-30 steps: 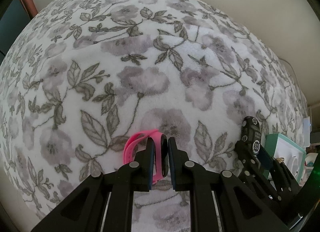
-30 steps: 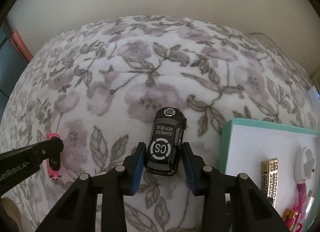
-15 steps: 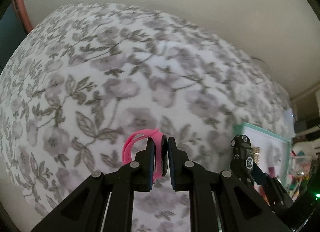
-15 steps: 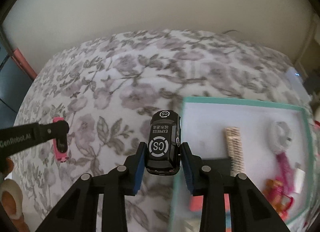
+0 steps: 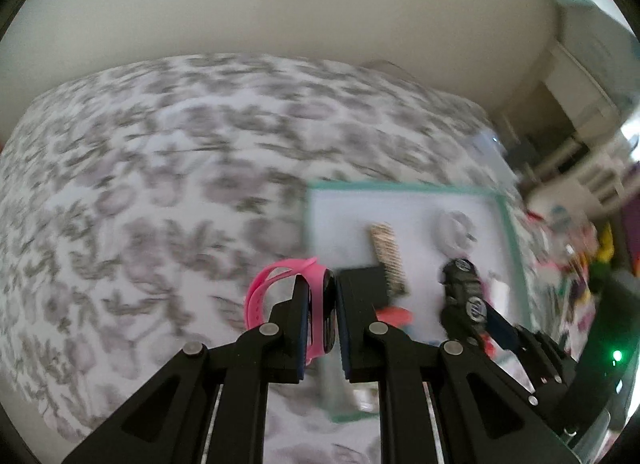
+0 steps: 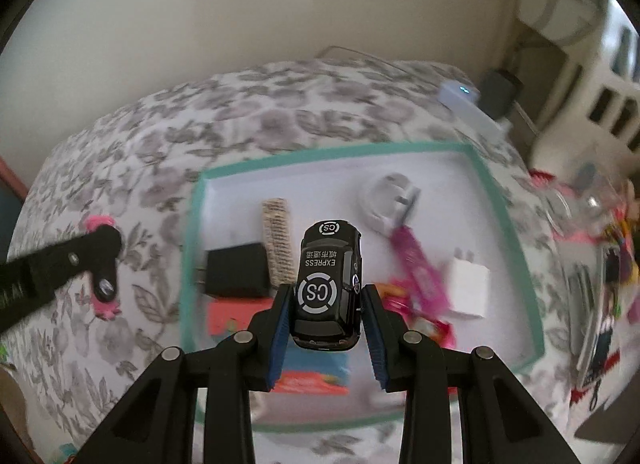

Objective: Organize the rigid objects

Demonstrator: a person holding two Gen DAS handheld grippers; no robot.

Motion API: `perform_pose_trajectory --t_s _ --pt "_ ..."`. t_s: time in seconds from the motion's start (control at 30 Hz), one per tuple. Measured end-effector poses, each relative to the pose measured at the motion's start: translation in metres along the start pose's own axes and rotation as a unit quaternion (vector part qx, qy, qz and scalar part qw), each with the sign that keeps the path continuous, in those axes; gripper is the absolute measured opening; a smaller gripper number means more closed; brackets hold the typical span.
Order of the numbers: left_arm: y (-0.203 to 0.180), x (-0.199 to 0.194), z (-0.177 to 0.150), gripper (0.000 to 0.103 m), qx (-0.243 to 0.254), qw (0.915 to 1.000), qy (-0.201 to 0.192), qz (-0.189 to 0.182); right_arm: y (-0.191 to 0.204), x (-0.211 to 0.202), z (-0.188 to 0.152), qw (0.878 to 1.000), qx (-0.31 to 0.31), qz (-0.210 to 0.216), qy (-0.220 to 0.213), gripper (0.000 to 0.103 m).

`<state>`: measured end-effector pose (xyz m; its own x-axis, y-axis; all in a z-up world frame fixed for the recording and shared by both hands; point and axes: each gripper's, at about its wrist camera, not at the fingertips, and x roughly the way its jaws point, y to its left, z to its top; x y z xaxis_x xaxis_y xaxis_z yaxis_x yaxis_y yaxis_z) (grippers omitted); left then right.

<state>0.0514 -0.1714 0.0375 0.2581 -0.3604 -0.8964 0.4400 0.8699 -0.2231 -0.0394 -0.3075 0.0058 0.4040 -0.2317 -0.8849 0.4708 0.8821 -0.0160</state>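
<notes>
The right gripper point(image 6: 326, 324) clamps a glossy black toy car point(image 6: 327, 284) above the teal-rimmed white tray point(image 6: 508, 232), apparently for placing; the left gripper point(image 5: 322, 316) pinches a pink silicone wristband point(image 5: 280, 288) near the tray's edge.

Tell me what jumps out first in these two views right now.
The black toy car marked "CS EXPRESS", clamped in the right gripper above the teal-rimmed tray. Next, the pink watch band pinched in the left gripper, over the floral cover at the tray's left edge. The tray already holds clutter: a black block, a white charger, a pink stick.
</notes>
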Motion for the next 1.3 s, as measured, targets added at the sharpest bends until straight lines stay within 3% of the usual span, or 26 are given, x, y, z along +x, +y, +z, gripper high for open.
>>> perform_pose_trajectory --t_s 0.17,0.33,0.4,0.47,0.5,0.67,0.9,1.03,1.13,1.23,1.3 --pt "-0.040 0.015 -0.010 0.014 0.024 0.9980 0.022 -0.054 -0.033 0.001 -0.009 0.999 0.035 -0.017 0.010 0.037" --pt "-0.055 0.024 -0.015 0.015 0.029 0.9952 0.029 -0.089 -0.053 0.007 -0.014 0.998 0.062 -0.012 0.024 0.037" --pt "-0.056 0.026 -0.017 0.025 0.021 0.9939 0.032 -0.103 -0.054 0.009 -0.015 0.998 0.061 -0.011 0.026 0.037" --pt "-0.054 0.026 -0.018 0.052 0.020 0.9941 0.030 -0.102 -0.052 0.008 -0.015 0.998 0.055 -0.014 0.024 0.037" --pt "-0.053 0.025 -0.018 0.053 0.020 0.9944 0.029 -0.099 -0.051 0.009 -0.015 0.998 0.053 -0.014 0.024 0.037" --pt "-0.034 0.014 -0.019 0.054 0.009 0.9979 0.013 -0.063 -0.048 0.010 -0.014 0.998 0.047 -0.016 0.023 0.037" --pt "0.010 0.012 -0.029 0.064 -0.020 0.9984 0.013 0.051 -0.034 0.008 -0.019 0.999 0.025 -0.016 0.019 0.038" --pt "0.034 0.017 -0.042 0.076 -0.045 0.9955 0.029 0.078 -0.025 0.005 -0.023 1.000 0.019 -0.006 0.013 0.056" --pt "0.045 0.017 -0.049 0.078 -0.053 0.9935 0.031 0.096 -0.018 0.001 -0.028 1.000 0.011 -0.006 0.011 0.059" --pt "0.056 0.012 -0.057 0.088 -0.057 0.9923 0.026 0.107 -0.011 -0.003 -0.035 1.000 0.003 -0.006 0.011 0.066" --pt "0.058 0.009 -0.061 0.089 -0.056 0.9916 0.021 0.115 -0.007 -0.004 -0.040 1.000 0.000 -0.001 0.015 0.071"
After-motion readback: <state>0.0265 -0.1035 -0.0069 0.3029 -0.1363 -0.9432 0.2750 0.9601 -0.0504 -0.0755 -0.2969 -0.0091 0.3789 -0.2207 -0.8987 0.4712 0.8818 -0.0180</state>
